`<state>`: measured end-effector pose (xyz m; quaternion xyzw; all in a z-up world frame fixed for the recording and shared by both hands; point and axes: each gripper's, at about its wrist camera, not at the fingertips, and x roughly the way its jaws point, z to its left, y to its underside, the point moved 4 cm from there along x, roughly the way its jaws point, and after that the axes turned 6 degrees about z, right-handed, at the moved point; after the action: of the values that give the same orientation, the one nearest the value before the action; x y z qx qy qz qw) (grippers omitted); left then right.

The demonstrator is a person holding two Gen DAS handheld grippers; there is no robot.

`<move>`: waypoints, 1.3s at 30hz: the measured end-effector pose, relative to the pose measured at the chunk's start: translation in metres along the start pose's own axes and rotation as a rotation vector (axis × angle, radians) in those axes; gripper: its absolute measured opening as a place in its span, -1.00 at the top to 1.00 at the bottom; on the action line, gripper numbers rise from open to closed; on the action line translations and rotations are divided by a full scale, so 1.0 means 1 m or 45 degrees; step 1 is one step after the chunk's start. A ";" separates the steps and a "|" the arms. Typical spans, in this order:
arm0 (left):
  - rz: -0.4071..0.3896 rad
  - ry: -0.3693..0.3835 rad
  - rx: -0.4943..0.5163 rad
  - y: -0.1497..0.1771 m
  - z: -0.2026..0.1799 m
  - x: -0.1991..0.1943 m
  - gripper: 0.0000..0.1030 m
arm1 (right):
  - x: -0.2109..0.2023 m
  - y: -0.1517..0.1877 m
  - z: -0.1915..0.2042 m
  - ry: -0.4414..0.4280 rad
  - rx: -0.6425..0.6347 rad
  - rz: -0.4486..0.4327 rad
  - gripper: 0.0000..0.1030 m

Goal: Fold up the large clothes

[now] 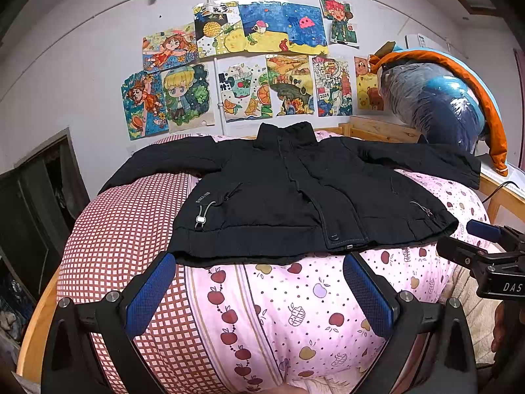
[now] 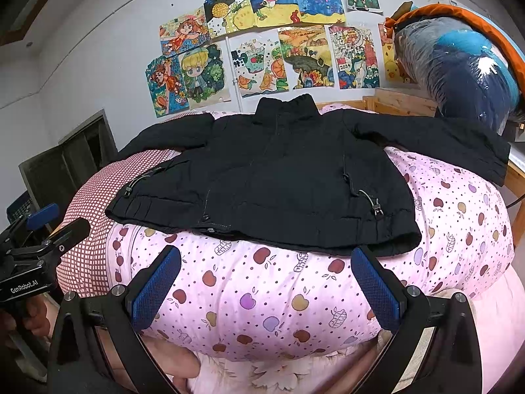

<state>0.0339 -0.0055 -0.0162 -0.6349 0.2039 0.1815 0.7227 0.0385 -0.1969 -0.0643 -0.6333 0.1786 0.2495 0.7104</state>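
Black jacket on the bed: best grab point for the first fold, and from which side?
Likely the sleeve cuffs. The jacket lies flat, front up, sleeves spread wide. Left gripper comes at the left cuff from the outer side, right gripper at the right cuff, each a free edge on the quilt.

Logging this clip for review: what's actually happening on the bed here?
A person holds a two-finger gripper in each hand over a bed. A black jacket lies spread flat, front up, sleeves out to both sides, on an apple-print pink quilt. The left gripper and right gripper are both open, near the jacket's hem, touching nothing. No fold has been made yet.
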 end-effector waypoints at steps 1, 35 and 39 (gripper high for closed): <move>0.001 0.000 -0.001 0.000 0.000 0.000 -1.00 | 0.000 -0.001 -0.001 0.001 -0.001 0.000 -0.98; 0.120 0.004 0.001 0.014 -0.001 0.024 -1.00 | 0.018 0.007 -0.009 0.106 0.078 0.100 -0.98; 0.172 0.010 0.015 0.012 -0.006 0.030 -1.00 | 0.023 0.000 -0.014 0.174 0.051 0.124 -0.98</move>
<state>0.0531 -0.0101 -0.0432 -0.6161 0.2504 0.2262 0.7117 0.0579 -0.2077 -0.0793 -0.6250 0.2621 0.2364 0.6963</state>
